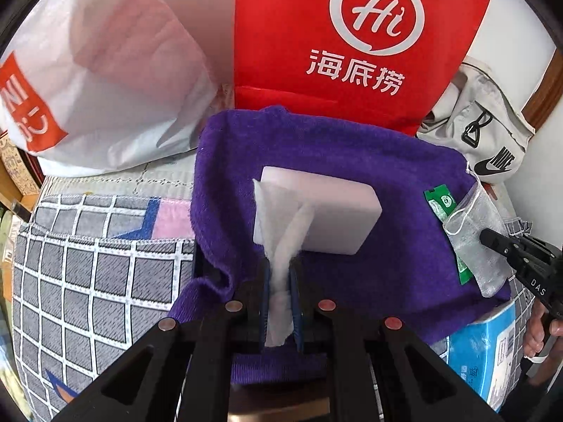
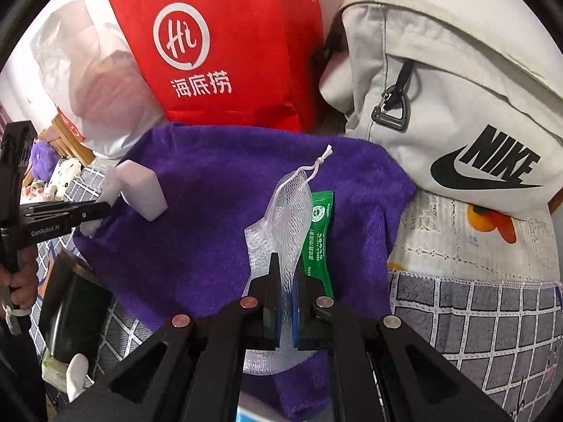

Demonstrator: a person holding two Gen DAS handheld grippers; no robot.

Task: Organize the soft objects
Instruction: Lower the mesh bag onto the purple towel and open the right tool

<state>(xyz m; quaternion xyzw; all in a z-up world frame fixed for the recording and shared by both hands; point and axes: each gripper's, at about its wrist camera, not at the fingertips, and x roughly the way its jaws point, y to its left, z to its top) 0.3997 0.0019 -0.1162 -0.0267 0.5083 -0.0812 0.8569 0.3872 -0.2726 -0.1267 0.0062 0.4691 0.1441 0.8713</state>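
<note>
A purple towel (image 1: 352,246) lies spread on the bed; it also shows in the right wrist view (image 2: 211,211). My left gripper (image 1: 280,274) is shut on a white wipe (image 1: 281,232) that lies against a white sponge block (image 1: 327,211) on the towel. My right gripper (image 2: 285,270) is shut on a white mesh pouch (image 2: 285,211), which lies beside a green sachet (image 2: 316,232) on the towel. In the left wrist view the mesh pouch (image 1: 482,232) and right gripper sit at the towel's right edge.
A red paper bag (image 1: 352,42) and a white plastic bag (image 1: 105,70) stand behind the towel. A beige Nike bag (image 2: 457,105) lies at the right. Checked bedding (image 1: 88,263) lies at the left. A blue tissue pack (image 1: 485,351) sits under the towel's right corner.
</note>
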